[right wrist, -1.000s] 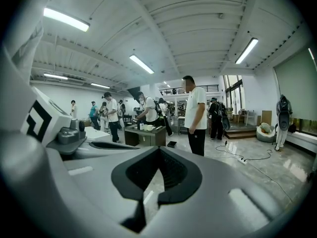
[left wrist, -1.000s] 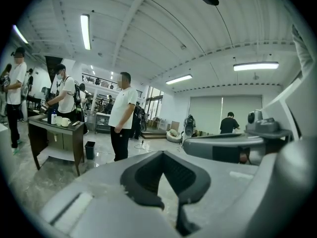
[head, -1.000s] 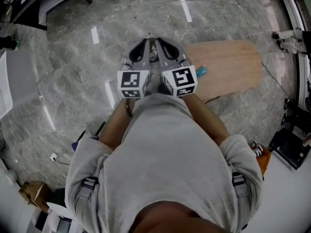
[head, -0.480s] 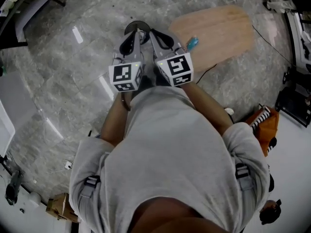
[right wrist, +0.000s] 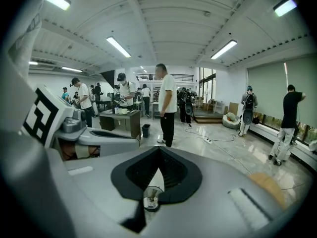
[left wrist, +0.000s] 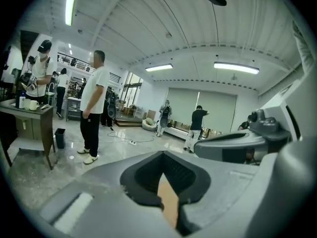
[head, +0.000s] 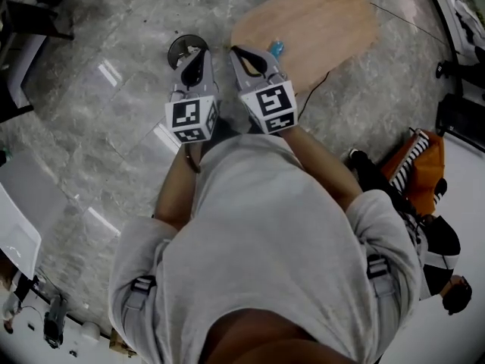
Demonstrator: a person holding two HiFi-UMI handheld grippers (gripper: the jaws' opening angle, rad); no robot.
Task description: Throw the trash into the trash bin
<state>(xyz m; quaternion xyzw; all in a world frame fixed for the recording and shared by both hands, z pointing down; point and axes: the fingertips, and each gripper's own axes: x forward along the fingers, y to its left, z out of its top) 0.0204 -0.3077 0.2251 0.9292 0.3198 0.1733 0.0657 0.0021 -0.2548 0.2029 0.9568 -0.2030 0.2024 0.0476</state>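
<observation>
In the head view a small round dark bin (head: pixel 184 49) stands on the grey floor, just ahead of my left gripper (head: pixel 203 52). My right gripper (head: pixel 236 51) is held beside it, its jaws together, at the near edge of an oval wooden table (head: pixel 318 21). A small blue object (head: pixel 276 49) lies on that table close to the right gripper. Both grippers (left wrist: pixel 162 152) (right wrist: pixel 158 150) show their jaws meeting at the tips with nothing clamped. A small round container (right wrist: pixel 151 201) shows through the right jaws' gap. A tan strip fills the left gap.
Several people (right wrist: pixel 167 105) stand about the hall. A dark side table (right wrist: pixel 124 120) with cups has a small black bin (right wrist: pixel 145 130) next to it. A cable (left wrist: pixel 126 141) lies on the floor. An orange bag (head: pixel 415 169) sits to my right.
Both grippers have moved forward and slightly apart. The round bin has come out from behind them. The wooden table and the blue object have shifted up and left in the head view.
</observation>
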